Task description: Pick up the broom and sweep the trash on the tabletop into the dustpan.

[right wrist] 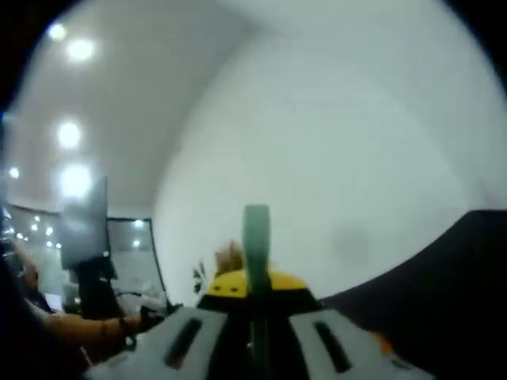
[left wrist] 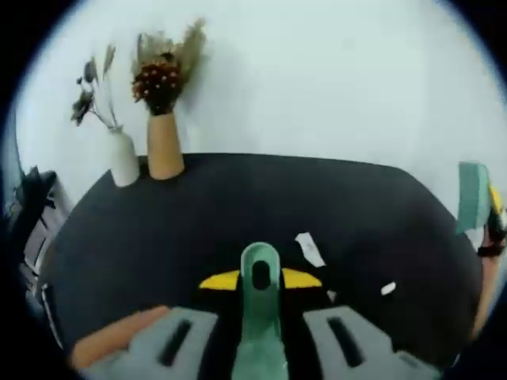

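Note:
My left gripper (left wrist: 260,305) is shut on a green handle with a round hole (left wrist: 260,273), which points out over the black table (left wrist: 182,222). A yellow part (left wrist: 219,279) shows on either side of it. The tool's working end is hidden, so broom or dustpan I cannot tell. White paper scraps (left wrist: 309,249) lie just beyond the handle, with a smaller scrap (left wrist: 387,289) to the right. My right gripper (right wrist: 253,309) is shut on a flat green handle (right wrist: 256,237) above a yellow part (right wrist: 249,283), aimed up at the wall. That right gripper (left wrist: 495,226) also hangs past the table's right edge.
A white vase (left wrist: 123,158) and a tan vase (left wrist: 165,146) with dried flowers stand at the table's far left corner. A dark chair (left wrist: 32,206) sits beyond the left edge. A person's arm (left wrist: 485,277) is at the right. A monitor on a stand (right wrist: 87,229) is in the room behind.

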`<state>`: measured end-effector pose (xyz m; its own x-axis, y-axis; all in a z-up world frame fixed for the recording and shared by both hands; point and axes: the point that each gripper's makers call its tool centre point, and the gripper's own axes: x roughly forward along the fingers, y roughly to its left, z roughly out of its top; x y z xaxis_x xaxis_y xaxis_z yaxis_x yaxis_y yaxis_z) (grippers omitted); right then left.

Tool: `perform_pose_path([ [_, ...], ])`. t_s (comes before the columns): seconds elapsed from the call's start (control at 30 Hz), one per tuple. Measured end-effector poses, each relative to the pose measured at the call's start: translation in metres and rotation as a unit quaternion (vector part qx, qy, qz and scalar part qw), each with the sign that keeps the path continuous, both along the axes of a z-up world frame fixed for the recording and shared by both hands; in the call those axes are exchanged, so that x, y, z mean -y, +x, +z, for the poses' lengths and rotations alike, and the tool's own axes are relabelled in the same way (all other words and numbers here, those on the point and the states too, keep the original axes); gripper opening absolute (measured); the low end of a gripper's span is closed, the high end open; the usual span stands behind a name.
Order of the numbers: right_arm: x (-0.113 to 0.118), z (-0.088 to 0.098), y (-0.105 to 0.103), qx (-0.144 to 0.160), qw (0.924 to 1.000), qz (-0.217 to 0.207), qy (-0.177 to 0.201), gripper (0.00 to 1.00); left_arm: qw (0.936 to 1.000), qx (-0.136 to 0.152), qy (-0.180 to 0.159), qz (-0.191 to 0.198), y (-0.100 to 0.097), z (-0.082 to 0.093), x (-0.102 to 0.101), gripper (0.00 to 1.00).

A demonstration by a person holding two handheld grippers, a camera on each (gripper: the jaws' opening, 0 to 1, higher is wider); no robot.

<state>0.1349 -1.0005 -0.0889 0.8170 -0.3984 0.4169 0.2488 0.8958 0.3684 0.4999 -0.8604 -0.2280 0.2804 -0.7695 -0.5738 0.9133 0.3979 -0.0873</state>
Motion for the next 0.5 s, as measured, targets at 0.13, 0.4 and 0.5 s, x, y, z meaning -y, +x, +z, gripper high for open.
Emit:
perform_pose_path([
  [0.13,-0.002,-0.001,0.002,-0.004,1.0000,0.001,-0.004,0.05,0.9999,0.000,0.016,0.002,0.002,-0.012,0.004,0.18],
  [0.4,0.000,0.001,0.001,-0.004,1.0000,0.000,-0.007,0.05,0.9996,-0.001,0.026,-0.006,0.004,-0.025,0.009,0.20],
  [0.5,0.000,0.001,-0.001,-0.002,1.0000,-0.001,-0.006,0.05,0.9998,-0.004,0.010,-0.014,0.003,-0.023,0.009,0.20],
])
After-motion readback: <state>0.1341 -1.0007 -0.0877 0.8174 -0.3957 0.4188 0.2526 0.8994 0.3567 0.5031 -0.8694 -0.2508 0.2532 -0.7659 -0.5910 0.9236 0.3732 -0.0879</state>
